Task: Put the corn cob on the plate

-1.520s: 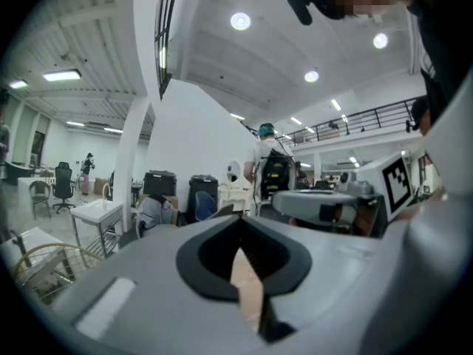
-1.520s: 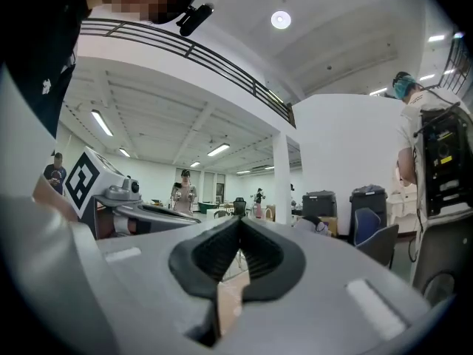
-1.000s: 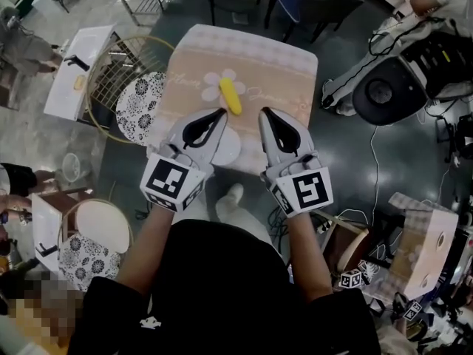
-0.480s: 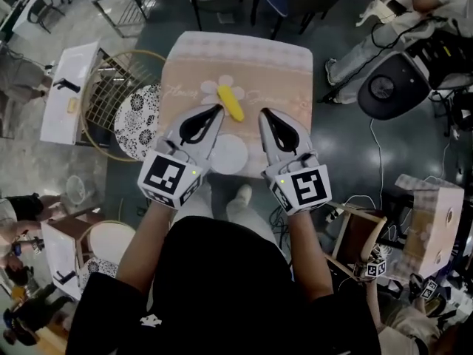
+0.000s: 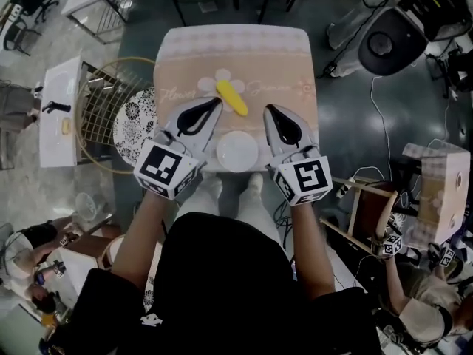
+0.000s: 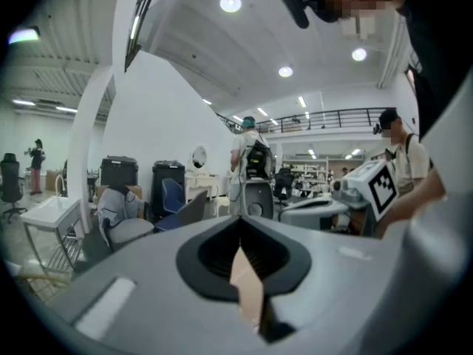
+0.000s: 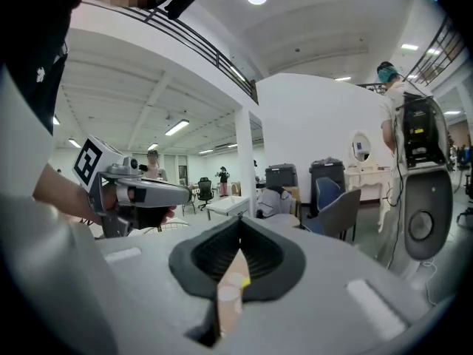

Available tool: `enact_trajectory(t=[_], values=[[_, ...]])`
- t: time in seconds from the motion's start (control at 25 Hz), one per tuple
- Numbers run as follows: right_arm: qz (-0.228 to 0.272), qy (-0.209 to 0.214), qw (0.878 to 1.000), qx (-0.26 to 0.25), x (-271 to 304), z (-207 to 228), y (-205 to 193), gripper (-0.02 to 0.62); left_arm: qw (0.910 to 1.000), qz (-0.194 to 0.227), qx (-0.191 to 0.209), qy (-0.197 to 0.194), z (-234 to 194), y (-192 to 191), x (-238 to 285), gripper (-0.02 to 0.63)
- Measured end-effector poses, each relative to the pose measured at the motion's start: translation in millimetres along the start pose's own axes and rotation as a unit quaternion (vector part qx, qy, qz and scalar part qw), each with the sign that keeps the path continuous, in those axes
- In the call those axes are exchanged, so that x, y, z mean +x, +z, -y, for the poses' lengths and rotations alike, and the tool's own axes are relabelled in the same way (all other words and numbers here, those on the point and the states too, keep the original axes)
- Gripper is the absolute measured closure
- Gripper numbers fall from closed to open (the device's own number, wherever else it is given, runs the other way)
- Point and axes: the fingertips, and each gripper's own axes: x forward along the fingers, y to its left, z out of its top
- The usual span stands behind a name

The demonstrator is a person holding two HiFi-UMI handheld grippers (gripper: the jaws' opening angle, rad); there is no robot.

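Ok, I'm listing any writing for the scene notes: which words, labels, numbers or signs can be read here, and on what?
Tablecloth: cursive writing runs across its middle, too small and blurred to quote.
Left gripper and right gripper: their cubes carry black-and-white square patterns only, no letters or numbers.
Nothing else in any view can be read.

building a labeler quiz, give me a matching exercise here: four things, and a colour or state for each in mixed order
1 corn cob
2 plate
3 left gripper
4 tablecloth

a white, empty
b beige
c yellow, lying on the flower print
d jaws shut, holding nothing

Pairs: 1-c, 2-a, 3-d, 4-b
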Motion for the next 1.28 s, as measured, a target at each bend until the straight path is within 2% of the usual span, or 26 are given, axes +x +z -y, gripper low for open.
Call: enact_trajectory(t=[0.4,0.48,0.64,0.92,1.04,1.12,1.2,1.28], values=[[-0.041,-0.047,0.997,0.035,20.9,11.7,-51.8,0.594,0.9932,-0.076,0.034,-0.081,-18.5,-48.2,28.9,0.582],[-0.047,-0.05,0.997,0.043,24.5,12.5,-58.5,0.594,0.9897,-0.094,0.04,-0.1,-18.8,-57.8,34.5,0.542],[-0.063,-0.06,0.995,0.048,32.5,17.0,-81.2,0.592,0.9822,-0.127,0.061,-0.125,-23.7,-86.6,45.6,0.526],[-0.107,-0.067,0.99,0.06,45.7,21.8,-128.2,0.53,0.9652,-0.193,0.084,-0.155,-39.2,-143.1,64.5,0.477],[-0.131,-0.065,0.987,0.064,52.9,22.2,-148.0,0.507,0.9531,-0.223,0.113,-0.171,-45.2,-167.9,72.9,0.468],[-0.145,-0.061,0.985,0.065,58.2,22.7,-161.8,0.495,0.9401,-0.246,0.137,-0.192,-46.3,-186.5,77.2,0.457],[-0.156,-0.058,0.984,0.067,64.1,23.8,-173.8,0.485,0.9247,-0.274,0.154,-0.215,-48.8,-208.4,80.0,0.412],[-0.165,-0.057,0.982,0.07,68.9,25.2,-184.8,0.48,0.9118,-0.299,0.165,-0.228,-54.1,-228.0,83.3,0.396]])
